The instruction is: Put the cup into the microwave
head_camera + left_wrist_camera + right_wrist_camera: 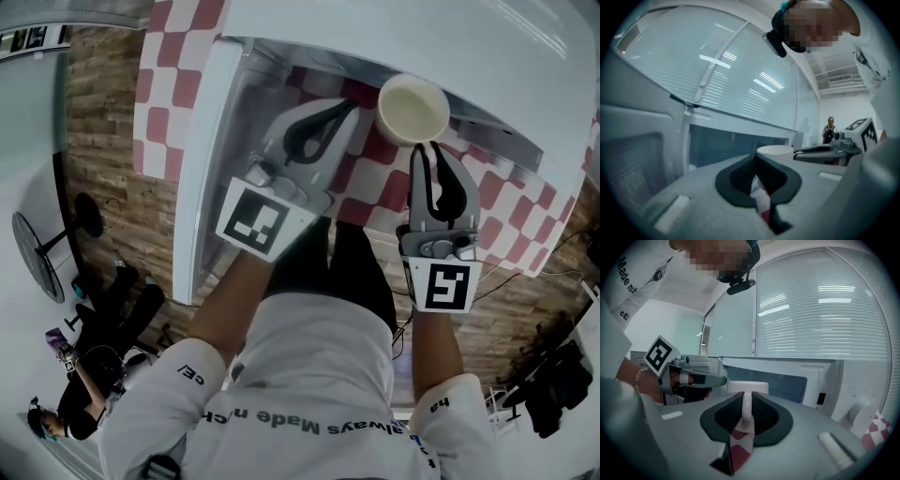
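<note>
Cup (pixel 412 108), base hidden, sits pinched in right hand-held gripper (pixel 428 147).

A cream paper cup (pixel 413 108), empty and upright with its mouth facing up, sits just in front of the white microwave (pixel 441 42). The right gripper (pixel 433 148) pinches its near wall. The microwave's door (pixel 202 169) stands swung open at the left.

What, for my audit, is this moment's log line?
right gripper: shut on cup | left gripper: shut, empty | microwave: open, cup outside
</note>
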Demonstrator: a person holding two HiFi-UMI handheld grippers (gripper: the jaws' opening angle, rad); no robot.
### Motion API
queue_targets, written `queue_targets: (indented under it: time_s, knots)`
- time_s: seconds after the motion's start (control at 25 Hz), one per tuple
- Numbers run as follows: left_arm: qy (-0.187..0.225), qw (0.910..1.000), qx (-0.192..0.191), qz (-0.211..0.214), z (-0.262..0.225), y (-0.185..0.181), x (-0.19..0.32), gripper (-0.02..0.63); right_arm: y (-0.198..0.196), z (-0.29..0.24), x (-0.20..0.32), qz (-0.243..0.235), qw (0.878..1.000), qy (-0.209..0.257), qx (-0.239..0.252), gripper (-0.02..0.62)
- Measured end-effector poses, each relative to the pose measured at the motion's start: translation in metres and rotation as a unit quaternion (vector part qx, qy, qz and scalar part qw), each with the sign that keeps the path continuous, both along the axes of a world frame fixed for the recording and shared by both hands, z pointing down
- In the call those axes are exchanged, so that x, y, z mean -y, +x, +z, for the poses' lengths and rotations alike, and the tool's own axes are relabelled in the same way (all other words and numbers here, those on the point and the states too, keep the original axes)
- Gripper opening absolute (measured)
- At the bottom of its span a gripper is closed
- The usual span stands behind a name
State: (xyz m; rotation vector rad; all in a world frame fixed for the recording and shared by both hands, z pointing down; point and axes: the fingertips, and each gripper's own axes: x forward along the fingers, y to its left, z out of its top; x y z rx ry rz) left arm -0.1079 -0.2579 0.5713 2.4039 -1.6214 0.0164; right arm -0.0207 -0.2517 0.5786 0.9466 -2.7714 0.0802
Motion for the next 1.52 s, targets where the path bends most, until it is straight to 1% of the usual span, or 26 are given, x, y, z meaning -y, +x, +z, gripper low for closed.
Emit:
queue_targets:
  time_s: [0.12, 0.32, 0.48, 0.64, 0.84, 0.96, 1.12, 1.52]
  knots:
    - [-0.002, 1.0, -0.002, -0.004, 0.011, -0.006, 0.008, 0.003, -0.005, 0.009, 0.013, 0.009, 1.0, 0.003, 0.0, 0.048]
    - [0.011, 0.9997, 0.004, -0.019, 0.02, -0.016, 0.021, 0.005, -0.015, 0.021, 0.026, 0.01, 1.0, 0.019, -0.003, 0.048]
    - [0.02, 0.9994, 0.012, -0.025, 0.022, -0.018, 0.032, 0.005, -0.026, 0.023, 0.036, 0.013, 0.999, 0.031, 0.01, 0.048]
    - [0.024, 0.999, 0.015, -0.034, 0.025, -0.022, 0.044, 0.003, -0.03, 0.031, 0.048, 0.021, 0.999, 0.023, 0.006, 0.048]
    - [0.031, 0.9986, 0.026, -0.034, 0.032, -0.025, 0.057, 0.005, -0.042, 0.035, 0.064, 0.027, 0.999, 0.027, 0.013, 0.048]
    - [0.031, 0.9986, 0.027, -0.034, 0.037, -0.028, 0.063, 0.005, -0.048, 0.037, 0.071, 0.03, 0.999, 0.03, 0.012, 0.048]
    - [0.031, 0.9985, 0.026, -0.037, 0.039, -0.029, 0.069, 0.003, -0.051, 0.037, 0.082, 0.037, 0.999, 0.033, 0.018, 0.048]
    - [0.03, 0.9977, 0.03, -0.052, 0.044, -0.04, 0.082, 0.003, -0.051, 0.043, 0.103, 0.045, 0.998, 0.042, 0.014, 0.048]
